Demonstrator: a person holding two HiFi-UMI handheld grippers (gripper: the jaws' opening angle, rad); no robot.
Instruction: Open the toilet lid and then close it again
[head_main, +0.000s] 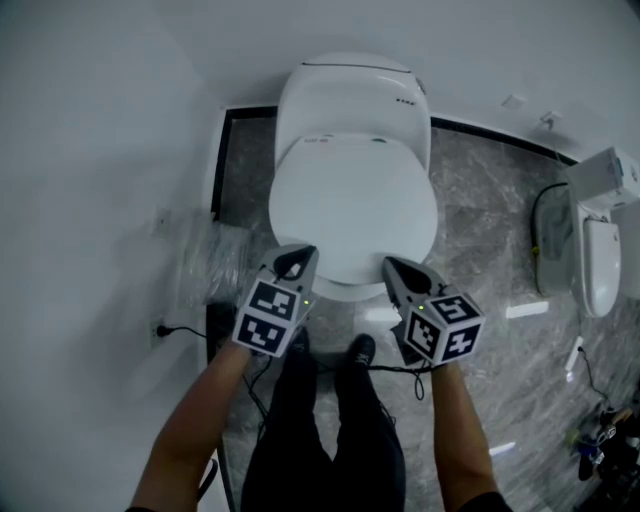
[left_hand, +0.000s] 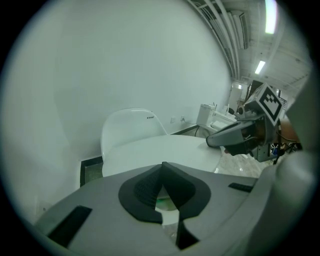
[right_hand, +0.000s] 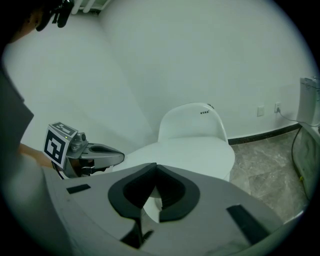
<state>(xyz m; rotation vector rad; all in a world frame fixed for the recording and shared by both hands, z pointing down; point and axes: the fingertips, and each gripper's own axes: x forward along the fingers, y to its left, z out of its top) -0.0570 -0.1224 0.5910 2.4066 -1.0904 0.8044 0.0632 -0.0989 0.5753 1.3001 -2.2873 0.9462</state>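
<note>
I hold my left gripper (head_main: 297, 258) and my right gripper (head_main: 398, 268) side by side at the front of the toilet (head_main: 350, 90), which stands against the white wall (head_main: 100, 120) on a grey marbled floor (head_main: 490, 200). The toilet lid (head_main: 350, 205) is down and lies flat over the bowl. From the head view the tip of the left gripper is over the front-left edge of the lid, and the tip of the right gripper is just at its front-right edge. I cannot tell if either tip touches the lid. In the left gripper view the jaws are pressed together with nothing between them, and the lid spreads out just ahead of the tips and a little lower, with the right gripper at its right side. In the right gripper view the jaws are also pressed together and empty; the lid is again directly ahead of the tips, and the left gripper is at its left side. Both grippers point down and forward toward the lid. My shoes (head_main: 360, 350) stand on the floor just in front of the bowl, between the two grippers. A second toilet (head_main: 600, 250) stands well apart at the right
</note>
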